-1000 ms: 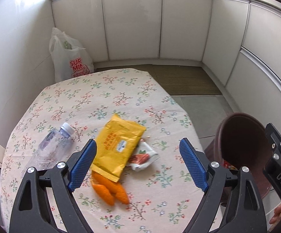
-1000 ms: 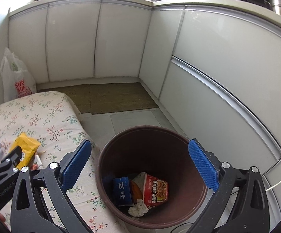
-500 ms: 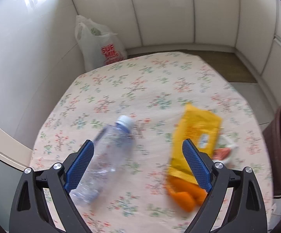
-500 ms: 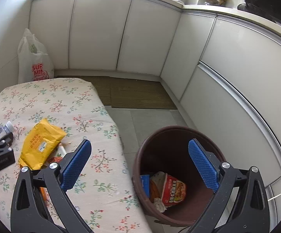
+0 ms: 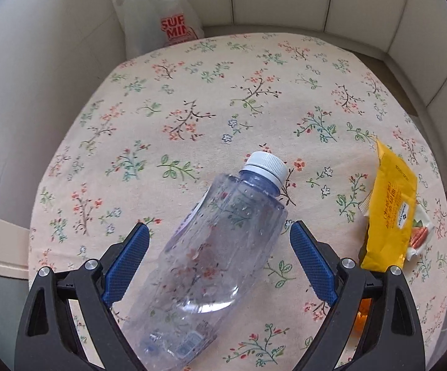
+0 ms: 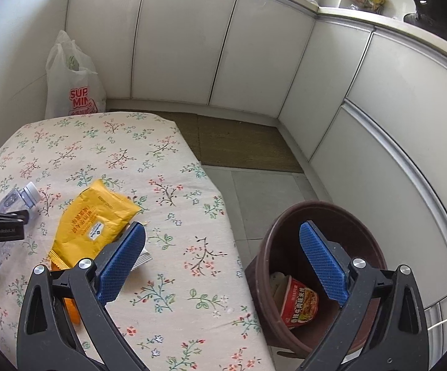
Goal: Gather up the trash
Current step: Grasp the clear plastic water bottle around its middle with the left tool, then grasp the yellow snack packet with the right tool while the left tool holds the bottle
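**Jaws wide on both sides, bottle between the left pair**

Jaws of the left gripper (image 5: pixel 217 262) stand wide apart with the bottle (image 5: pixel 220 247) lying on its side between them; neither blue pad touches it. The bottle is clear and empty, its white cap (image 5: pixel 266 165) pointing away from the gripper and to the right. It rests on the desk (image 5: pixel 192 92), which is covered by a floral cloth.

To the bottle's right, well apart from it, lies a yellow packet (image 5: pixel 389 213), with a small white wrapper (image 5: pixel 419 235) showing from under its right edge and something orange (image 5: pixel 362 312) just behind the right finger.

Jaws of the right gripper (image 6: pixel 222 262) are also spread and hold nothing. That gripper hangs over the desk's right edge, its left finger above the yellow packet (image 6: pixel 96 219) and its right finger above the bin (image 6: pixel 325 213). The brown bin stands on the floor just beside the desk and holds a red noodle cup (image 6: pixel 299 303).

A white shopping bag (image 6: pixel 72 83) stands on the floor past the desk's far end, against the cabinets (image 6: pixel 186 46).
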Motion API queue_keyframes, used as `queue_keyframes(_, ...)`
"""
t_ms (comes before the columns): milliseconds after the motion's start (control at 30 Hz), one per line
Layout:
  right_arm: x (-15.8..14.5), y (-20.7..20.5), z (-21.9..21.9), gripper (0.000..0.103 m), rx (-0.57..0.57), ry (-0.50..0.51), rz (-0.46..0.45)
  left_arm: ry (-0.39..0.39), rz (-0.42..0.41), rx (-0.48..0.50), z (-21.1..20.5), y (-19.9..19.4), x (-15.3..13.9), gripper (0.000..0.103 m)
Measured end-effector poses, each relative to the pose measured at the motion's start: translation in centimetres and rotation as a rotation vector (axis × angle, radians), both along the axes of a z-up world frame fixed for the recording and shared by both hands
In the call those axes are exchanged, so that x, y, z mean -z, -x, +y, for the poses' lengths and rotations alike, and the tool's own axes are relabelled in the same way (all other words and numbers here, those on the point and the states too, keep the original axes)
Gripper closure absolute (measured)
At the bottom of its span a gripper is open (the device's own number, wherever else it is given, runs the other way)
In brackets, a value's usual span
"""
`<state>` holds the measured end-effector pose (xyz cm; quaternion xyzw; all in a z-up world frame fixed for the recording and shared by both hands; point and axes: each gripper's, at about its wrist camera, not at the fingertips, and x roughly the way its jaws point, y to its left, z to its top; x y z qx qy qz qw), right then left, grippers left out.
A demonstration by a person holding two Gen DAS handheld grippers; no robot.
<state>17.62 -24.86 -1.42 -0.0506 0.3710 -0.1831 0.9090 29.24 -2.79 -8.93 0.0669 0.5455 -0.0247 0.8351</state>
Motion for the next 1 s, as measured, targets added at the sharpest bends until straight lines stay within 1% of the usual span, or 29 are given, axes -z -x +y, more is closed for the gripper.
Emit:
queue_keyframes(67,0.1,-0.4,-0.1,0.007,-0.003,-0.039,0.012,-0.004,0.024,0.012,-0.2,-0.7,0.6,0.014)
queue_keyframes(100,0.1,-0.6,-0.3,0.007,-0.004,-0.069,0.017,-0.011,0.035,0.019,-0.3,-0.9,0.9,0.015)
queue_keyframes(133,0.2,-0.8,-0.5,0.007,-0.005,-0.096,0.022,-0.016,0.042,0.026,-0.5,-0.9,1.2,0.019)
queue_keyframes(200,0.6,-1.3,-0.9,0.007,-0.007,-0.168,0.039,-0.027,0.052,0.041,-0.5,-0.8,1.7,0.031)
queue_keyframes(267,1.0,-1.8,-1.2,0.007,-0.01,-0.246,0.058,-0.023,0.05,0.043,-0.3,-0.4,1.9,0.038)
queue_keyframes(333,1.5,-2.4,-1.3,0.007,-0.015,-0.3,0.076,0.007,0.042,0.033,0.5,0.1,1.8,0.039)
queue_keyframes(400,2.0,-2.8,-1.0,0.007,-0.026,-0.326,0.086,0.059,0.045,0.008,1.5,0.4,1.6,0.04)
queue_keyframes(467,2.2,-3.1,-0.6,0.007,-0.044,-0.339,0.09,0.149,0.056,-0.047,3.2,1.1,1.2,0.04)
queue_keyframes(533,2.5,-3.6,-0.2,0.007,-0.073,-0.396,0.104,0.253,0.063,-0.099,5.1,2.3,0.4,0.04)
queue_keyframes(567,2.7,-3.8,-0.2,0.009,-0.09,-0.449,0.115,0.301,0.063,-0.12,5.8,3.0,0.0,0.04)
queue_keyframes(600,3.3,-4.2,-0.2,0.01,-0.109,-0.537,0.136,0.362,0.063,-0.141,6.7,3.9,-0.6,0.04)
queue_keyframes(633,3.8,-4.5,-0.3,0.016,-0.12,-0.612,0.157,0.414,0.06,-0.156,7.4,4.7,-1.2,0.04)
queue_keyframes(667,4.7,-4.9,-0.4,0.019,-0.134,-0.721,0.186,0.459,0.055,-0.167,8.0,5.5,-1.7,0.04)
queue_keyframes(700,5.6,-5.4,-0.4,0.028,-0.142,-0.815,0.214,0.503,0.043,-0.177,8.5,6.6,-2.3,0.04)
queue_keyframes(733,6.3,-5.7,-0.4,0.037,-0.146,-0.872,0.235,0.54,0.031,-0.18,9.0,7.8,-2.8,0.04)
queue_keyframes(767,7.2,-6.0,-0.2,0.043,-0.15,-0.916,0.255,0.564,0.026,-0.18,9.2,8.3,-3.1,0.04)
queue_keyframes(833,8.3,-6.3,0.4,0.048,-0.147,-0.938,0.281,0.626,0.015,-0.182,9.7,9.0,-3.6,0.04)
queue_keyframes(867,8.8,-6.4,0.7,0.048,-0.141,-0.942,0.291,0.649,0.012,-0.178,9.7,9.1,-3.8,0.04)
queue_keyframes(900,9.4,-6.5,0.9,0.048,-0.131,-0.955,0.304,0.659,0.007,-0.17,9.6,9.0,-3.9,0.04)
queue_keyframes(1000,10.5,-6.8,1.3,0.048,-0.121,-0.991,0.321,0.643,-0.005,-0.157,9.0,8.3,-4.0,0.04)
